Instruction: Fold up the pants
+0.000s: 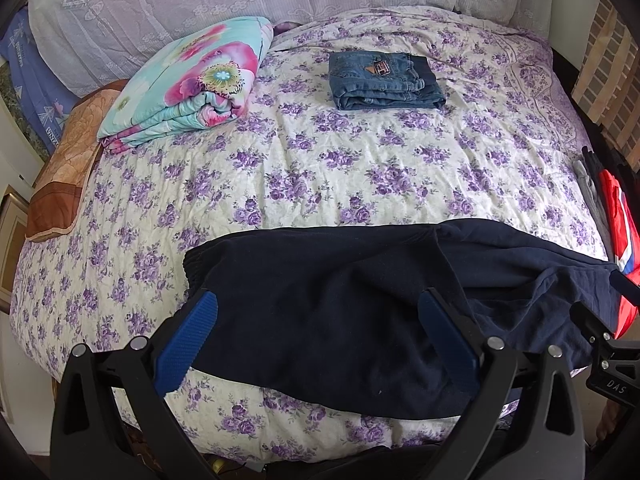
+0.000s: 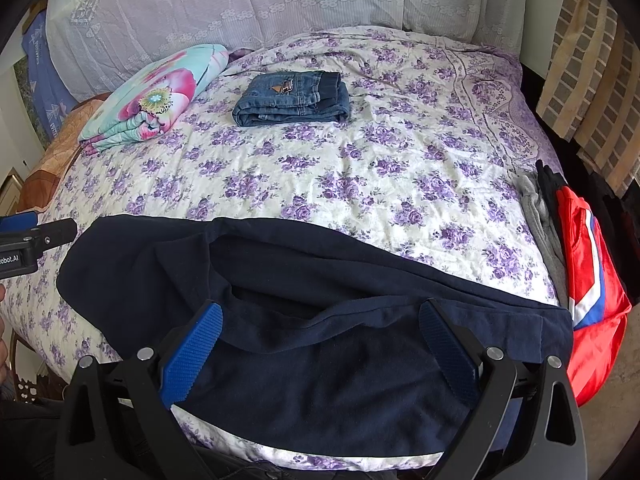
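Observation:
Dark navy pants (image 1: 328,304) lie across the near edge of the bed, loosely doubled over with rumpled layers; the right wrist view shows them too (image 2: 320,344). My left gripper (image 1: 318,306) hovers over their left part, fingers wide apart, nothing held. My right gripper (image 2: 320,318) stands open above the right part, blue pads (image 2: 192,352) on either side of the cloth. The left gripper's tip (image 2: 24,232) shows at the left edge of the right wrist view. The right gripper's body (image 1: 612,348) shows at the right edge of the left wrist view.
Folded blue jeans (image 1: 382,80) lie mid-bed toward the back. A folded floral quilt (image 1: 192,80) sits back left beside an orange blanket (image 1: 64,168). A red garment (image 2: 588,280) and grey clothes (image 2: 540,216) hang off the bed's right edge. Pillows (image 1: 240,4) line the headboard.

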### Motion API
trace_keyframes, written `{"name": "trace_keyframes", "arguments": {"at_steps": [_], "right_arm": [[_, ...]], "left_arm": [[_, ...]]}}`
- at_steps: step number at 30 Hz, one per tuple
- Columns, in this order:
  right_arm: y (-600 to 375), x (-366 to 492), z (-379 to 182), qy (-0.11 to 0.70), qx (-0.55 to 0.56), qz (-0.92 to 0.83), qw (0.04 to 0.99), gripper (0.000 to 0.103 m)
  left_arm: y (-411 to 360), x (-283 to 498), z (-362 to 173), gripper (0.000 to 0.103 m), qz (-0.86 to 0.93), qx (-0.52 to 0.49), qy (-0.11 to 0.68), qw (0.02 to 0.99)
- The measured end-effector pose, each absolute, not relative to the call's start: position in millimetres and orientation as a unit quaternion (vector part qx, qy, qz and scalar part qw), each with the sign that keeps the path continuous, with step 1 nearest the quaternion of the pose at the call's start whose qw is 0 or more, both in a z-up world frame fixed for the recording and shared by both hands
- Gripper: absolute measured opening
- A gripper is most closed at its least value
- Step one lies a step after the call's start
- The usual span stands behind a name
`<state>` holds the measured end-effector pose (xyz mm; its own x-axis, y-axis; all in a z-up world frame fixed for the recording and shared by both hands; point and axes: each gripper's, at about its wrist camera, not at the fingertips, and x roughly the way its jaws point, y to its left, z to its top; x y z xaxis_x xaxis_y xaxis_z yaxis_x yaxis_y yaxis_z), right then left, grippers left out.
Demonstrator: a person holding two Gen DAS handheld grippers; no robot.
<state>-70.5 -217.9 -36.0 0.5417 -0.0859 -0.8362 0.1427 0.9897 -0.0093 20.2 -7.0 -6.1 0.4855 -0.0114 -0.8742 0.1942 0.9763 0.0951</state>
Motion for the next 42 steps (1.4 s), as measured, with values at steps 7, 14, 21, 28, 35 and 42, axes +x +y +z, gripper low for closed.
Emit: {"name": "trace_keyframes", "arguments": {"at_steps": [7,14,21,28,35,42], "right_arm": [[-213.8,-68.9,-39.0,0.478,0.027,-0.063,0.876,0.099],[-214.7,-69.5,-43.8,0.486,0.034,-0.056,0.872,0.099],[-226.0,-71.3,-50.6,0.5,0.08,-0.056,0.86,0.099],[-222.8,-68.4,-61.0,0.527,0.107,-0.065,0.841,0.099],[-206.3,-66.1,-57.8,0.53,0.089,-0.065,0.841,0.099],[-193.7,-63.8,-52.0,0.531,0.083,-0.07,0.84,0.099]], "left_arm": [[-2.5,22.0,-9.0,0.099,-0.058,0.081,0.512,0.853],[13.6,27.1,-12.1,0.099,-0.043,0.053,0.518,0.852],[39.0,20.8,-6.3,0.099,-0.015,0.041,0.495,0.868],[74.7,19.6,-6.1,0.099,0.003,0.023,0.485,0.874],[93.2,18.4,-8.5,0.099,0.008,0.014,0.486,0.874],[98.9,18.3,-9.4,0.099,0.004,0.013,0.486,0.874]]}}
